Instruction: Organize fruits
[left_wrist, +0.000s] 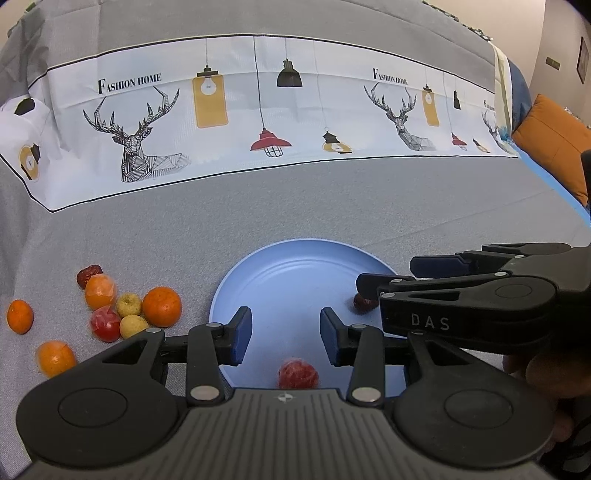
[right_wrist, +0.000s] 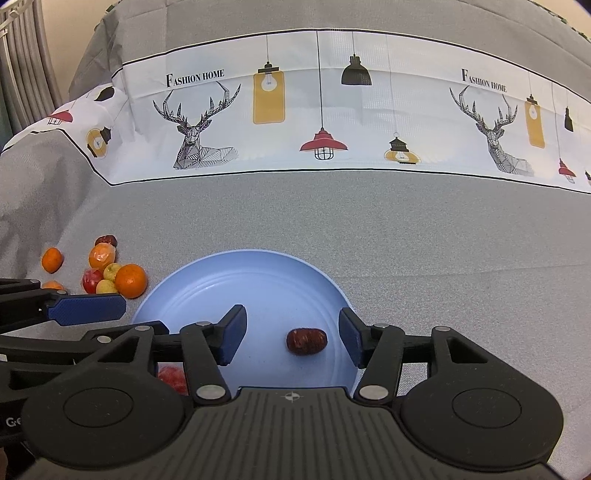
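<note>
A blue plate (left_wrist: 295, 280) (right_wrist: 240, 280) lies on the grey cloth. On it are a dark red date (right_wrist: 306, 341) (left_wrist: 364, 303) and a red wrapped fruit (left_wrist: 298, 374) (right_wrist: 171, 378). My right gripper (right_wrist: 291, 332) (left_wrist: 386, 275) stands open over the plate; the date lies between its fingers with neither pad touching it. My left gripper (left_wrist: 286, 332) (right_wrist: 146, 317) is open too, with nothing between its pads and the red wrapped fruit just below them. Left of the plate lies a pile of loose fruit (left_wrist: 110, 310) (right_wrist: 110, 273): several oranges, two small yellow fruits, a red one and another date.
A white printed band (left_wrist: 258, 110) with deer and lamps crosses the grey cloth behind the plate. An orange cushion (left_wrist: 554, 144) sits at the far right, and a curtain (right_wrist: 22, 55) hangs at the far left. A hand (left_wrist: 535, 369) holds the right gripper.
</note>
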